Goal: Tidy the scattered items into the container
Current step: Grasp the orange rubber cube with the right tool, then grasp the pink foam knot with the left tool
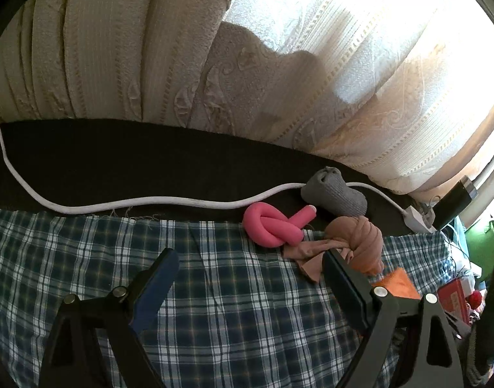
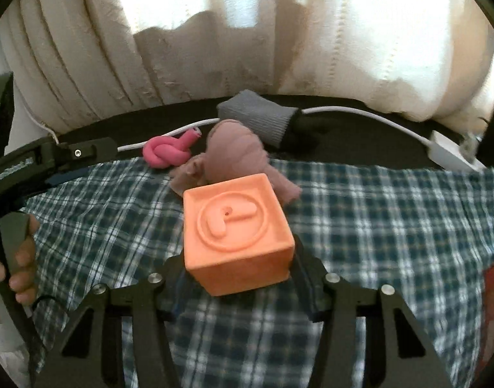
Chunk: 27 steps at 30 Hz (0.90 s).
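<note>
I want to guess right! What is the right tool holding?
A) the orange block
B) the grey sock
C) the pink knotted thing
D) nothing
A: in the right wrist view the right tool has its fingers pressed against both sides of the orange block, while the pink knot and grey sock lie farther back.

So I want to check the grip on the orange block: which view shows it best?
The right wrist view: the orange block sits whole between the right gripper fingers, embossed face up. The left wrist view shows only an orange corner behind its finger.
</note>
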{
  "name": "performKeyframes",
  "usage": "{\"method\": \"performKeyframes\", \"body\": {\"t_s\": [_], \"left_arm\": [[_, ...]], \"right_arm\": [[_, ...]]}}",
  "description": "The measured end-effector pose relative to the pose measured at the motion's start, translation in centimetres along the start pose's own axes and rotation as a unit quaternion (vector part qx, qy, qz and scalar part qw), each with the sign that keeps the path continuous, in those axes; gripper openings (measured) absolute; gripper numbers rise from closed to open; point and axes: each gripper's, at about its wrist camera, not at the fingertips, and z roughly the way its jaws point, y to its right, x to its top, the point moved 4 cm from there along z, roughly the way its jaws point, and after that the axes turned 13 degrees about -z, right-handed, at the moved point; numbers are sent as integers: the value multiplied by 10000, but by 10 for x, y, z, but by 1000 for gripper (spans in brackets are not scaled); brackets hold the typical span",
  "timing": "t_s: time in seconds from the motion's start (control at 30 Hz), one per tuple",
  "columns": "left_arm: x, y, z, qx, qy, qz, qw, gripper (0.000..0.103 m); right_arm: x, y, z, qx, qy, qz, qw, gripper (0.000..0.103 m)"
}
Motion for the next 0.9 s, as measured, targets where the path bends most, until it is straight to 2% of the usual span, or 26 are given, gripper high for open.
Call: {"method": "performKeyframes", "body": {"t_s": [0.17,0.3,0.4,0.63,0.77,0.9], "left_arm": [[-1,-2,3,2,-48,-12,10000,92],[-2,-4,9,-165,-264,-202,9993,92],[-3,-4,8,-194,-273,-299,9990,92],[3,34,12,231,25,569,9981,92],[6,54,33,255,-193,883,9956,92],[8,60,57,433,-389,903,9942,92]], "right_arm": [[-17,20,-39,-394,215,259,9987,58],[-38,40,-67,-750,457,600,9943,58],[-46,51,-73,-897,646,840,9903,58],[-50,60,-65,-721,690,1036,9896,58],[-51,63,-68,-648,743,1119,9888,58],[-54,66,-69,-563,770,1201,9882,58]]}}
